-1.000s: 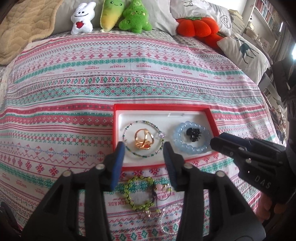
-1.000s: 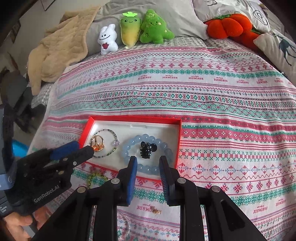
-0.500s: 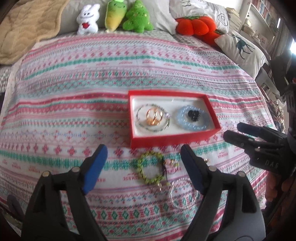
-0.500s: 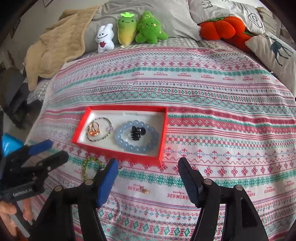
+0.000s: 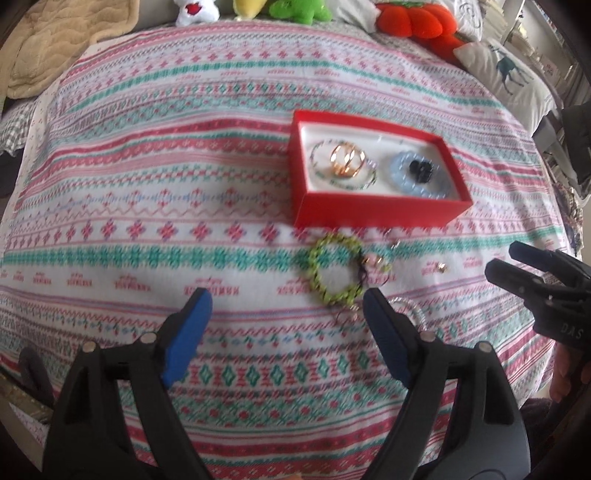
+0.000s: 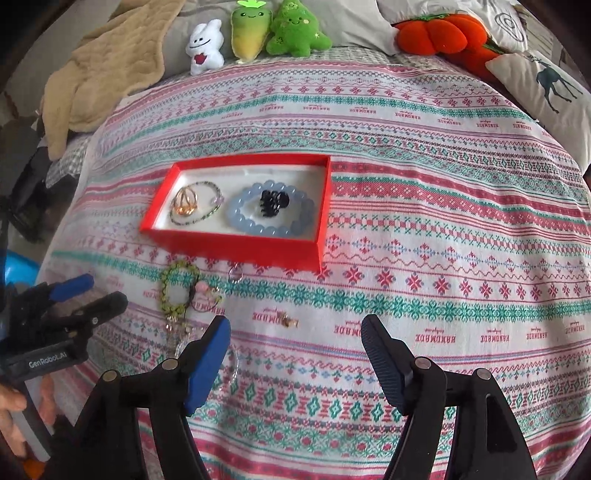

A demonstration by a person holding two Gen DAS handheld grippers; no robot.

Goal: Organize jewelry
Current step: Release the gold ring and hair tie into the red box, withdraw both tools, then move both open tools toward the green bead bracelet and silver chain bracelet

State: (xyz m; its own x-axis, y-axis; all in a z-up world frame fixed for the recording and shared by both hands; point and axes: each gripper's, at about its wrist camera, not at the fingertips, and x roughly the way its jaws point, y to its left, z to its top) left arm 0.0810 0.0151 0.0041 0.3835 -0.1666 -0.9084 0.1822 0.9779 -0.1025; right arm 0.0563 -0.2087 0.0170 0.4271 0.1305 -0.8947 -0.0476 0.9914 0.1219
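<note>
Now both hand-held grippers hung over the bed point(image 6: 443, 229), nothing between their jaws. Left hand-held gripper point(image 5: 284, 314) had just been opening, jaws wide apart, empty. Right hand-held gripper point(image 6: 295, 332) likewise had just been opening, jaws wide, empty.

Red box point(image 6: 236, 242) sat near the middle of the bedspread. Inside, left part: gold ring point(image 6: 185, 201) within a thin beaded bracelet point(image 6: 212, 212). Right part: black clip point(image 6: 273, 203) inside a blue bead bracelet point(image 6: 255, 225).

Loose pieces lay on the bed just beside the box's near wall: green bracelet point(image 5: 336, 271), a pink charm point(image 5: 375, 262) touching it, a small ring point(image 6: 235, 275) by the box wall, a clear bracelet point(image 5: 415, 312) partly hidden behind the left gripper's finger. Small gold earring point(image 6: 288, 320) lay apart from that cluster, toward the bed's near edge.

Plush toys point(image 6: 258, 33) and an orange cushion point(image 6: 439, 33) lined the far edge, a beige blanket point(image 6: 110, 66) at the far left corner.
</note>
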